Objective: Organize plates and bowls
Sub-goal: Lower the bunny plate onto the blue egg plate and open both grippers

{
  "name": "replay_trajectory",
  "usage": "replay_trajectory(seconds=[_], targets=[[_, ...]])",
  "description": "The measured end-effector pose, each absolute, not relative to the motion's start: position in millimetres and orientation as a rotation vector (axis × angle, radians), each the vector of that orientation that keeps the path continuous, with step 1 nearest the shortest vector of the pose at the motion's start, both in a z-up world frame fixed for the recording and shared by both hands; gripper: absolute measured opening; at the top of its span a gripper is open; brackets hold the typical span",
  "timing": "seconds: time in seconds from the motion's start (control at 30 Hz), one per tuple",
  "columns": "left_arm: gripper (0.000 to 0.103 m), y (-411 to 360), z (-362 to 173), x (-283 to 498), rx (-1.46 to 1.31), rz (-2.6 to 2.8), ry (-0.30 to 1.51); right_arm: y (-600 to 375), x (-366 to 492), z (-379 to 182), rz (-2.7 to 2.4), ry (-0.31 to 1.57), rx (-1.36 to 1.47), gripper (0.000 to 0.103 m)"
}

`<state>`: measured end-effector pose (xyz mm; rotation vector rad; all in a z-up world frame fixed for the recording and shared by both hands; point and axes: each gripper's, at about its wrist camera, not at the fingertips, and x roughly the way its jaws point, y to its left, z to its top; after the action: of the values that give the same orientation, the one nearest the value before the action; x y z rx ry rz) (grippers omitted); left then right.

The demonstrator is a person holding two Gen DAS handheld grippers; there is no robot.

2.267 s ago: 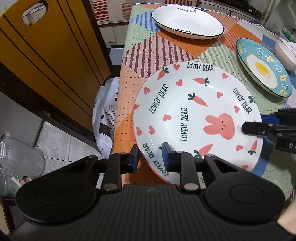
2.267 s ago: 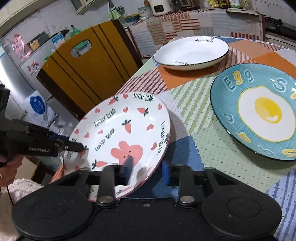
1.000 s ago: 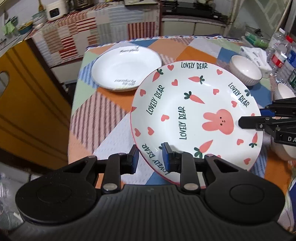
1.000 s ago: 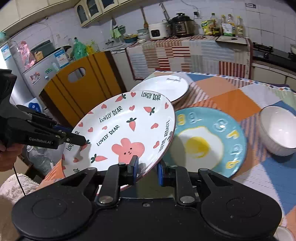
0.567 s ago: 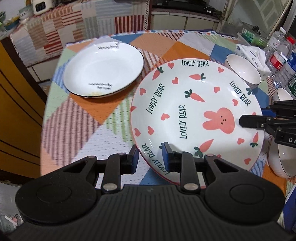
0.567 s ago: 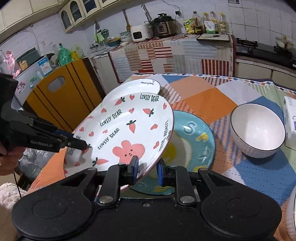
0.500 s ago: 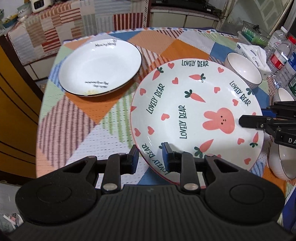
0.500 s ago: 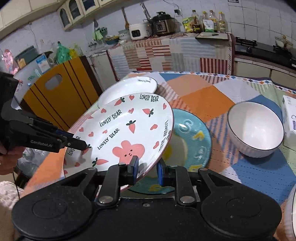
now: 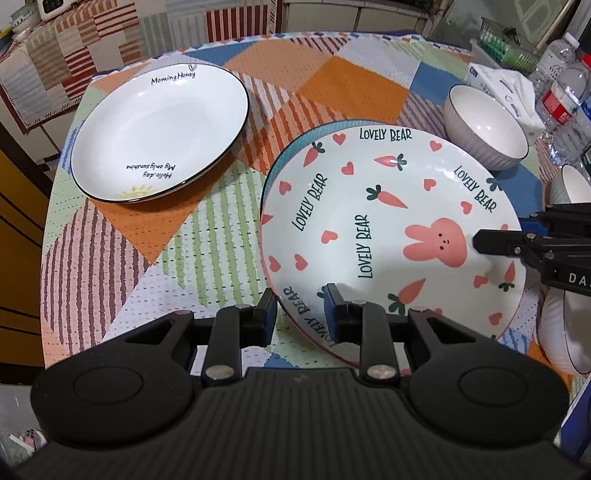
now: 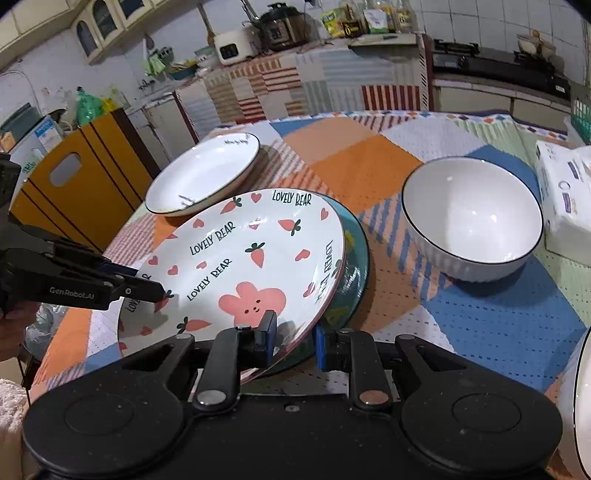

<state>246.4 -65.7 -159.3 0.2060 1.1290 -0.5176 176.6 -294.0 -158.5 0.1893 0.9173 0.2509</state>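
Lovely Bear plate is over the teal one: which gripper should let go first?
Probably left. The Lovely Bear plate tilts with its right-gripper edge nearly on the teal egg plate; the left gripper's edge looks higher.

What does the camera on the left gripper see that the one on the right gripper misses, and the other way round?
Only the left wrist view shows the clear plastic water bottles at the table's far right, and the printed words inside the plain white black-rimmed plate.

Only the right wrist view shows the kitchen counter with a dark rice cooker and the yellow wooden chair back.

Both show the white rabbit-and-carrot plate clamped at opposite rims by the left gripper and right gripper, above a teal plate, beside a white ribbed bowl.
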Motion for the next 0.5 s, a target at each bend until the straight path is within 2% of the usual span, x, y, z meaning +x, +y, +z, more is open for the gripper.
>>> replay_trajectory(seconds=[0.27,0.5], targets=[[0.025,-69,-161,252,0.209,-0.519,1.156,-291,184,-157,0.213,0.974,0.184,0.026],[0.025,-69,-162,255,0.191,-0.524,1.182,-270,193,-148,0.103,1.047,0.079,0.031]])
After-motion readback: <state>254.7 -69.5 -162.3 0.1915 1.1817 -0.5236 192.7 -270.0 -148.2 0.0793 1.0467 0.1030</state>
